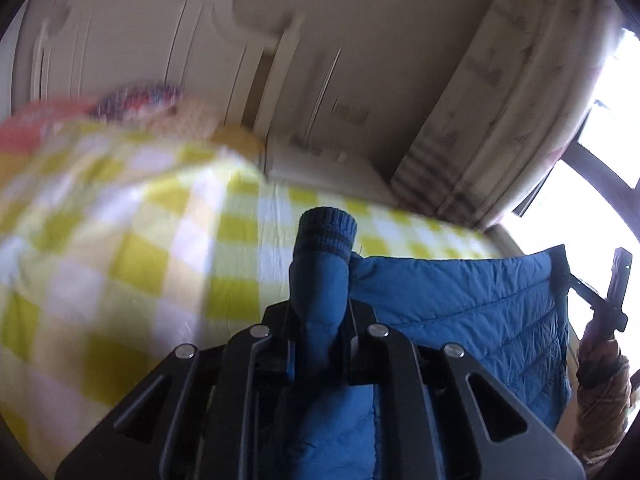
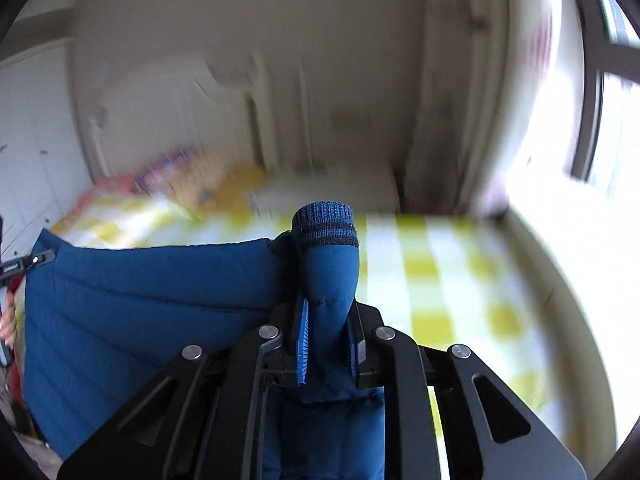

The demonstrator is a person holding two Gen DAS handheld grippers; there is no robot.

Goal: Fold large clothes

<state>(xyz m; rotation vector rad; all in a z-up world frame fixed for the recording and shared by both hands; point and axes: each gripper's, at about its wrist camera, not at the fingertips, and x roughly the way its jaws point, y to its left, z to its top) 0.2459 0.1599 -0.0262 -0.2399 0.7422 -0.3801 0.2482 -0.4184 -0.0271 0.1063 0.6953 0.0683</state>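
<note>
Left wrist view: the left gripper [image 1: 320, 344] is clamped on a sleeve of the blue quilted jacket [image 1: 460, 320], ribbed cuff [image 1: 327, 232] poking forward past the fingers; the body spreads rightward above the yellow checked bedspread [image 1: 120, 260].

Right wrist view: the right gripper [image 2: 328, 344] pinches the other sleeve, its cuff [image 2: 325, 226] ahead of it and the jacket body [image 2: 140, 320] hanging to its left.

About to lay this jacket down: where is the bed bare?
Bare checked bedspread lies ahead of the right claw, toward the window side. Past the left claw it is bare too, until the pillows crowd the headboard end. The blue jacket hangs between both.
</note>
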